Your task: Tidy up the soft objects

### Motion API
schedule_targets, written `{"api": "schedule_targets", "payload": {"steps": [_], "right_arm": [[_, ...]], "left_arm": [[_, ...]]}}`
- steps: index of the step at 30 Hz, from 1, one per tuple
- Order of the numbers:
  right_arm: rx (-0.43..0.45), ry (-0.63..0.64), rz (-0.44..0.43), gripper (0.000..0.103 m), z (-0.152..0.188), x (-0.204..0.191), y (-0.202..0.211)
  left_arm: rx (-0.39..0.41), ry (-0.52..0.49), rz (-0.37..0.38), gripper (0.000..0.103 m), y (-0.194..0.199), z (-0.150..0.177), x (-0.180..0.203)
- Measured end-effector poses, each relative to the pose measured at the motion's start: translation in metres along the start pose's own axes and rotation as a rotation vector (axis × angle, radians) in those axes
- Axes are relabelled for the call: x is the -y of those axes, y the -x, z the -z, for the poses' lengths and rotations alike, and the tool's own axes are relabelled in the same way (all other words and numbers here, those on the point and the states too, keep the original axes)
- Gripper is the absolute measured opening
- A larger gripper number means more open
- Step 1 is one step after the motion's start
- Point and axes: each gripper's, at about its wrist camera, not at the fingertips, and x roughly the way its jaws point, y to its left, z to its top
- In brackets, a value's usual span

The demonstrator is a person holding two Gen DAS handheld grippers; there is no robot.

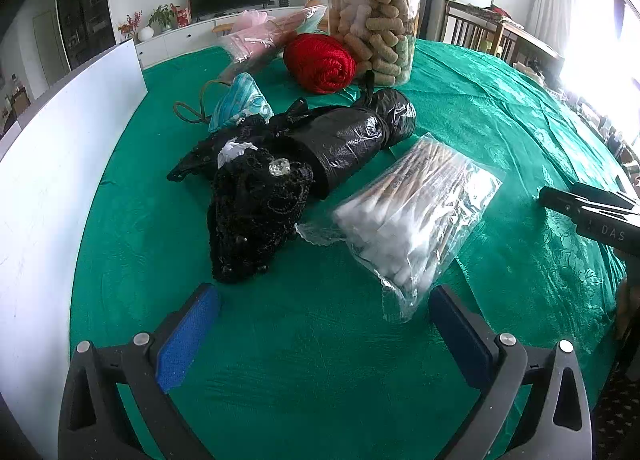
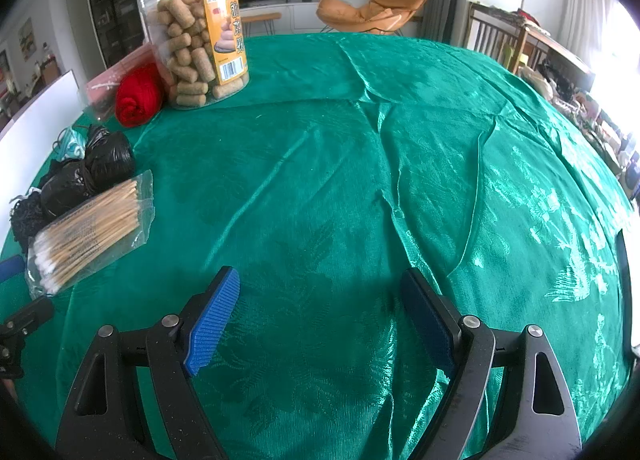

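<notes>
Green cloth covers our bench (image 2: 360,139); both tongs, left (image 1: 324,312) and right (image 2: 320,300), gape wide, empty. Black lace bundle (image 1: 256,219) lies just beyond the left tongs; we should pinch its thick middle.

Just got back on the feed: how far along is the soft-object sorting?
Nothing looks sorted yet. The red yarn ball, black lace fabric bundle, roll of black plastic bags and clear bag of cotton swabs lie clustered on the green tablecloth. Nothing is in hand: left gripper and right gripper are both open and empty. All grouping remains.
</notes>
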Motion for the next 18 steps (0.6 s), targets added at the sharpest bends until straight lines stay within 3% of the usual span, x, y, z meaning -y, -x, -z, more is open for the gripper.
{"api": "schedule_targets", "payload": {"steps": [18], "right_arm": [[0.000, 0.001, 0.000, 0.086, 0.0004, 0.0001, 0.0002]], "left_arm": [[-0.003, -0.007, -0.007, 0.103, -0.0009, 0.0004, 0.0016]]}}
